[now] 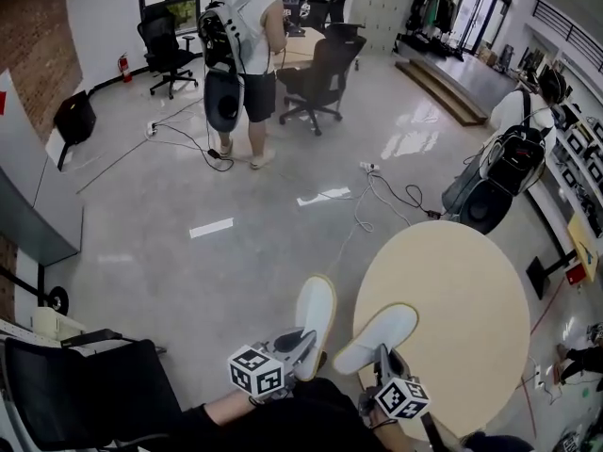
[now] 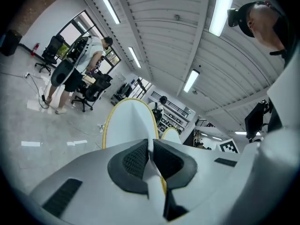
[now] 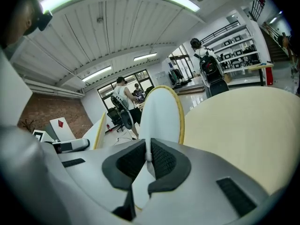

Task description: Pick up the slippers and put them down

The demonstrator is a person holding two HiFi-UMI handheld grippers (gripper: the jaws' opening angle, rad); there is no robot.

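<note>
Both jaws are closed down to a narrow gap, and each grips one slipper by a thin edge at its near end. The left gripper (image 2: 151, 156) holds the left slipper (image 2: 131, 121). The right gripper (image 3: 149, 156) holds the right slipper (image 3: 161, 111). Both slippers are carried in the air, and neither rests on anything. Each slipper's long axis runs straight out from its jaws, with the far end pointing away from me. In the head view the two lie side by side, near each other but apart and roughly parallel. The controlling relation is the rim of the round table (image 1: 471, 281). The right slipper overhangs the near left part of that rim, so the right gripper is the nearer one to a landing surface. The left slipper hangs over the floor (image 1: 236, 252), just beside the rim and on its left. I judge that the right slipper needs only to be lowered. The left slipper must first shift to the right across the rim, or else go down to the floor. The table top shows bare wood with wide room ahead and to the right. On the left, a black chair (image 1: 85, 384) stands close to my left arm and limits swing on that side. Cables (image 1: 377, 191) and a standing person (image 1: 247, 55) are well apart from both slippers.
</note>
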